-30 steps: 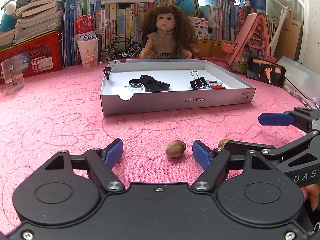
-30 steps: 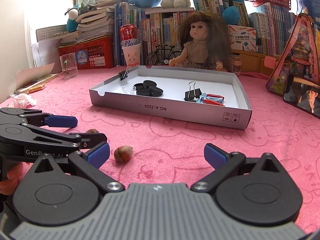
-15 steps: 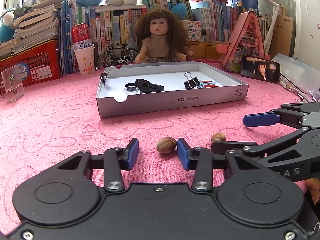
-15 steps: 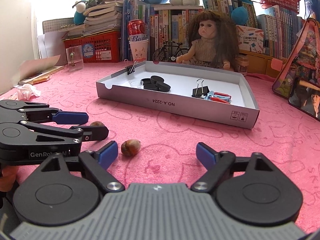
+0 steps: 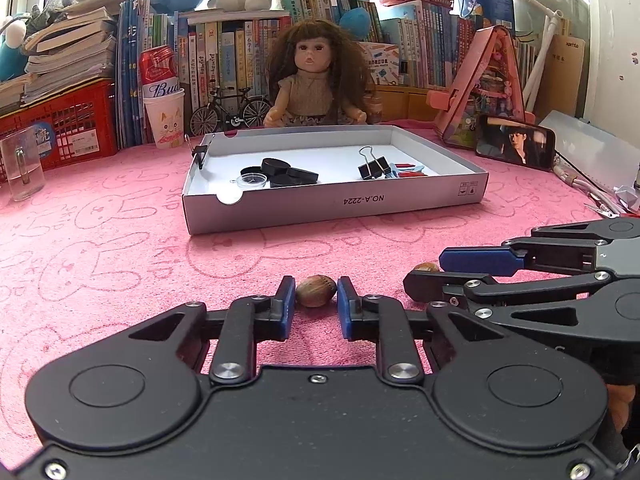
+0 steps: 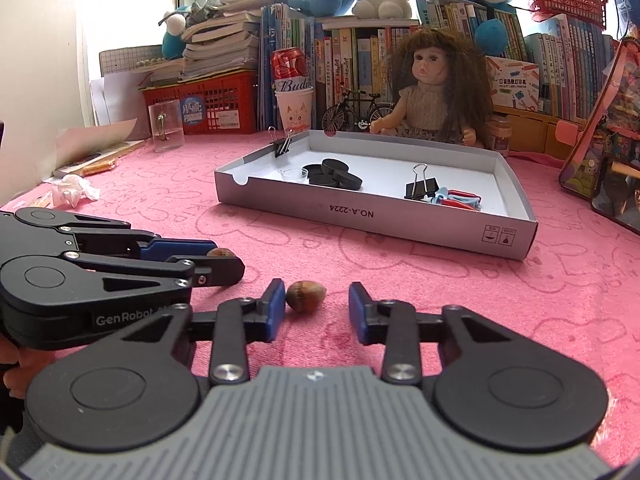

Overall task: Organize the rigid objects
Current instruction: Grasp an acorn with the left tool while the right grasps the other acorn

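Since the earlier frame both grippers have narrowed: the left gripper [image 5: 316,302] is now clamping its blue pads on a nut [image 5: 315,295] lying on the pink cloth [image 5: 120,248], while the right gripper [image 6: 316,312] is sitting partly open around a second nut [image 6: 305,295], which is touching only its left pad. Farther back, the grey tray [image 5: 336,206] is holding black discs [image 5: 286,173] and a binder clip [image 5: 374,168].
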